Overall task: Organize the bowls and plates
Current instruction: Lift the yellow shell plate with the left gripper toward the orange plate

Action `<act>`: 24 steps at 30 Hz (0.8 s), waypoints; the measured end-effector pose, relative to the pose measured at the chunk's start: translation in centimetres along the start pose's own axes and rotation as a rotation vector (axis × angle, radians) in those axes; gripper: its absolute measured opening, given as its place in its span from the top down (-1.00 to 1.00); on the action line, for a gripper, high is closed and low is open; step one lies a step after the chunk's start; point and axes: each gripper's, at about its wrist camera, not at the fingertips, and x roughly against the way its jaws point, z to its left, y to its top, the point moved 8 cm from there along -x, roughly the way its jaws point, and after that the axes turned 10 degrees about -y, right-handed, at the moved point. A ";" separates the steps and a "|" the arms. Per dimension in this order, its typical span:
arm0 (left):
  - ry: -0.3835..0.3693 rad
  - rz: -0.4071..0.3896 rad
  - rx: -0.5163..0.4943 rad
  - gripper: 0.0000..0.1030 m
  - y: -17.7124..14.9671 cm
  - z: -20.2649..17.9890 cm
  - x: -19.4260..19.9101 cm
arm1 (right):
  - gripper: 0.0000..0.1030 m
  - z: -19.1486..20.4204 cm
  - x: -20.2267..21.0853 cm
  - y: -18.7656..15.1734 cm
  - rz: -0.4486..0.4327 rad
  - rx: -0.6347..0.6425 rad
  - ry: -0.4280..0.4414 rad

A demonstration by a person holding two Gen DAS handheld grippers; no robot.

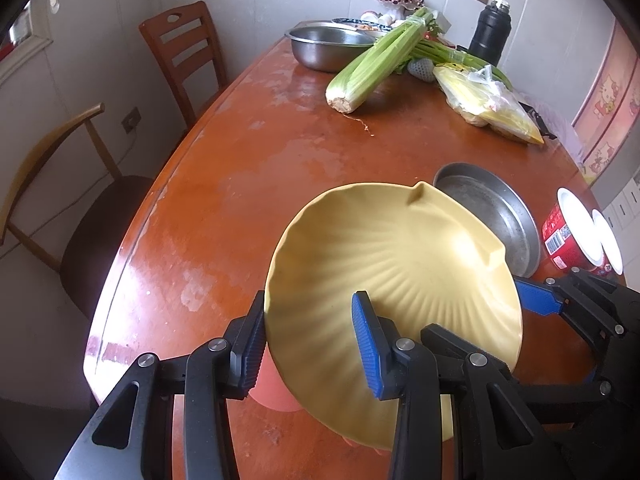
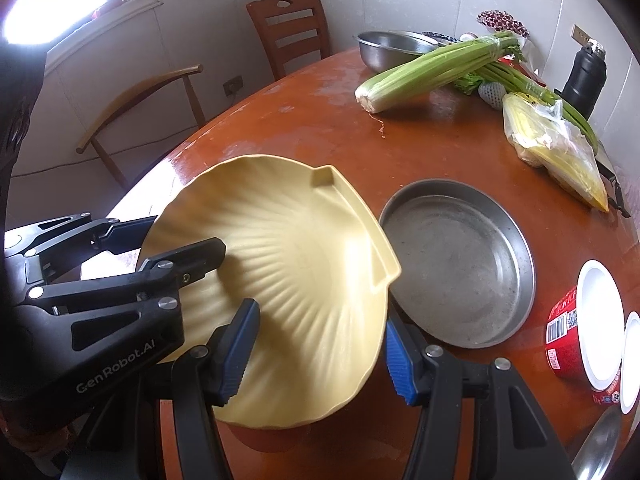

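Both the left gripper (image 1: 310, 340) and right gripper (image 2: 320, 354) pinch the yellow plate's (image 1: 384, 272) rim, tilted over the worn table (image 1: 240, 168). Beyond lie a steel pan (image 2: 460, 264), celery (image 2: 432, 72), chairs (image 1: 184, 52), wall.

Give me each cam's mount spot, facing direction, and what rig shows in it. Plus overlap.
Left wrist: sits on the left claw, looks down and forward along the table; its pads clamp the yellow shell plate; the right claw enters at right.
Right wrist: sits on the right claw, same facing; it grips the plate's near-right rim; the left claw enters at left.
Shared: plate, steel pan, celery, red cup.
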 end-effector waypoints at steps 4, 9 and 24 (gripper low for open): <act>0.008 0.002 -0.002 0.20 -0.1 0.2 0.0 | -0.15 0.3 -0.2 -0.1 0.007 0.001 0.004; 0.008 0.004 -0.001 0.20 -0.2 0.3 -0.1 | -0.15 0.4 -0.4 -0.1 0.012 0.003 0.004; 0.024 -0.001 -0.016 0.16 -0.3 0.5 0.1 | -0.15 0.4 -0.5 -0.3 0.016 0.004 -0.006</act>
